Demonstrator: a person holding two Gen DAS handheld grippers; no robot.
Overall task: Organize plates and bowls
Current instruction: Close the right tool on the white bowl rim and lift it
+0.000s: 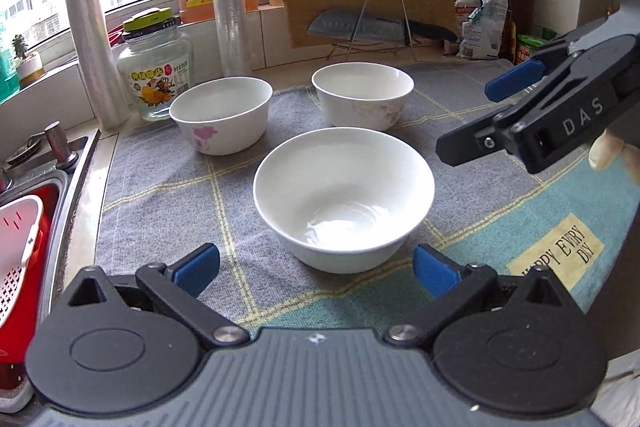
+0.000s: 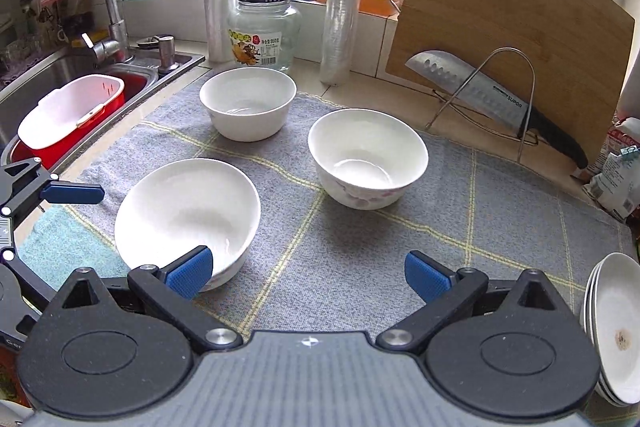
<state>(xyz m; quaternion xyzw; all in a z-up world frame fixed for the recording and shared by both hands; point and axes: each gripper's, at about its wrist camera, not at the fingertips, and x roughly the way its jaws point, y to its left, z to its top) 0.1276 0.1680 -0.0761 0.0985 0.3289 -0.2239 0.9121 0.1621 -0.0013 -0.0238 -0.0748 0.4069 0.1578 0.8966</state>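
Now both tools are idle: the left gripper [image 1: 316, 269] has its blue pads spread wide with nothing between them, and the right gripper [image 2: 308, 273] is just as wide and just as bare. The left one sits low and close behind the nearest bowl [image 1: 344, 201], which is centred in its gap, so this looks like the bowl to take first. The right one hangs above the cloth between that bowl and the flowered bowl [image 2: 368, 157].

All 3 bowls stand upright and apart on the grey checked cloth [image 2: 500, 211]; the third bowl [image 2: 248, 103] is farthest back, near the glass jar [image 2: 264, 35]. A stack of plates [image 2: 614, 331] leans at the right edge of the right view.

To do the grasp well, I judge a single pad should go inside the rim and the other outside, pinching the wall, since the bowl looks too broad to span. Glazed porcelain is slick, so close firmly and lift straight. Nesting it into another bowl calls for lowering it level and centred. Keep clear of the knife [image 2: 480, 95] in its wire rack.
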